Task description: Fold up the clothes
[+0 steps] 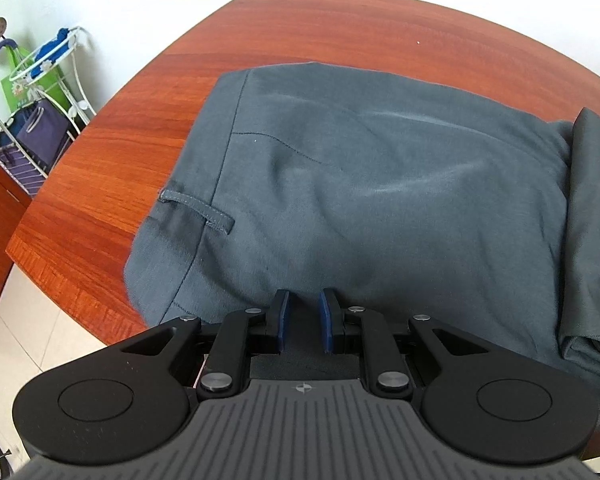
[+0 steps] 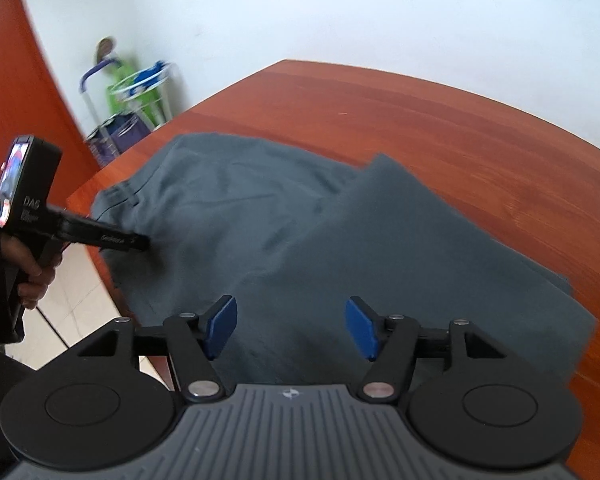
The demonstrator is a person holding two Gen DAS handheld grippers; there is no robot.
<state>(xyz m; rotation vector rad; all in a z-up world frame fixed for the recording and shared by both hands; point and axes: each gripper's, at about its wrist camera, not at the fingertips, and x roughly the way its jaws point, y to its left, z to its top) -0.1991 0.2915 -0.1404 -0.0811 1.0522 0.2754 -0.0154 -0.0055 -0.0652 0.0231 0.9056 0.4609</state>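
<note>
On the left, a wire rack (image 1: 48,92) with bags stands by the wall, away from the bench (image 1: 112,160). It is not in the way.

The left gripper (image 1: 303,312) points down at the near edge of the grey pants (image 1: 360,184). Its fingers (image 1: 281,320) are nearly closed, with just a thin gap. I cannot tell if they pinch any cloth, because the tips sit right at the cloth edge.

The pants lie in the middle of the red-brown bench. The waist end with the belt loop (image 1: 198,210) is on the left side. The legs are already folded back over the top part, so the pants look like a short, fat bundle. I think one fold is done. The cloth is still lumpy, with wrinkles, so it may need one more fold or some smoothing.

On the right, the right gripper (image 2: 291,326) is above the near part of the pants. Its fingers (image 2: 360,328) are wide open and hold nothing.

The rest of the bench is bare wood, so nothing blocks the next move.
</note>
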